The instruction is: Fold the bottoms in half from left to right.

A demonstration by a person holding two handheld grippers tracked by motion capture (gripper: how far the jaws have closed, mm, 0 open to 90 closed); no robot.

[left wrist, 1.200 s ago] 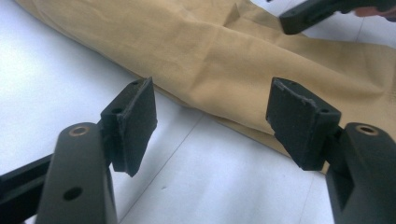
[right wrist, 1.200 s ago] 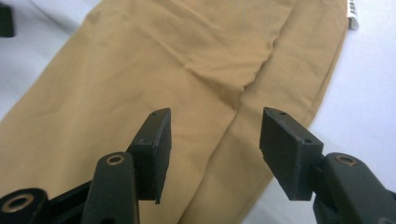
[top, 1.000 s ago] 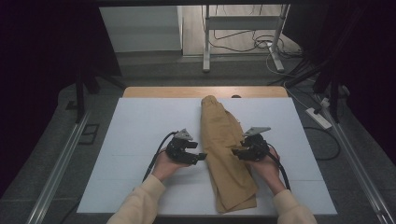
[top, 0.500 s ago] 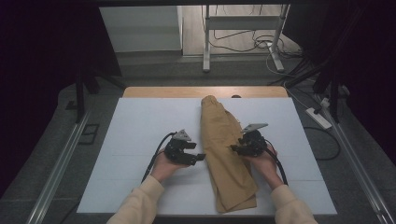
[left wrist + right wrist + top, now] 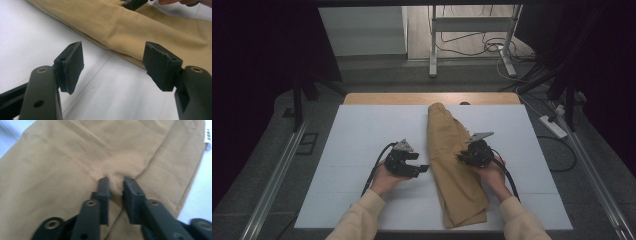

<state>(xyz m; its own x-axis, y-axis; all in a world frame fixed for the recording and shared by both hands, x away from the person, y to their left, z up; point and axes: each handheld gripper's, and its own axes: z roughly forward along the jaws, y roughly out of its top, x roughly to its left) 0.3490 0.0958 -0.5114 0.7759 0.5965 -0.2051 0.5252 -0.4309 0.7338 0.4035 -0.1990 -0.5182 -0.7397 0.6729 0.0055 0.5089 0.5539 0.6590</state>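
Left gripper jaws wide apart, still just left of tan trousers, which lie lengthwise mid-table. Right gripper has edged leftward onto the cloth, jaws pinching a fold.

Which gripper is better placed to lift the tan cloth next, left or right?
Probably right. The right gripper is already on the cloth, jaws nearly shut around a pinched fold. The left gripper hangs wide open over the white table, beside the cloth's edge, not touching it.
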